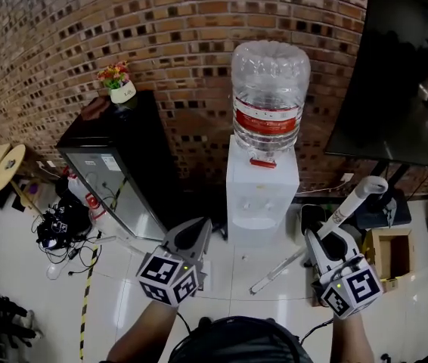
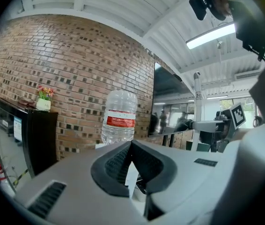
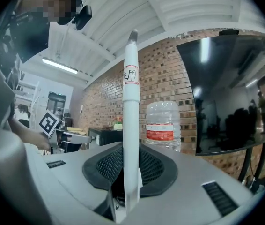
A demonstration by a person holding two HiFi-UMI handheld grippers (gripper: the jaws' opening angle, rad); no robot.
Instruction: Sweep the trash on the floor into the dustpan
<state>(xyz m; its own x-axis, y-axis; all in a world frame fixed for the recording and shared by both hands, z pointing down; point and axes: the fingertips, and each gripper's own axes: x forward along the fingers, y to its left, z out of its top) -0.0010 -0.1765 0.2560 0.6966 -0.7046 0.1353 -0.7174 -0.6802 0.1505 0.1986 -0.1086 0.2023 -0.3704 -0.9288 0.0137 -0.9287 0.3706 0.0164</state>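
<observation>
Against rough brick wall (image 1: pixel 63 21), right tongs (image 3: pixel 131 151) clamp white tube (image 3: pixel 131 78); left tongs (image 2: pixel 131 145) closed.

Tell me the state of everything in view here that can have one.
Left gripper: shut, nothing seen in it.
Right gripper: shut on the white handle.
Water bottle: upended on the dispenser.
Screen: dark.
Flower pot: upright on the black cabinet.
</observation>
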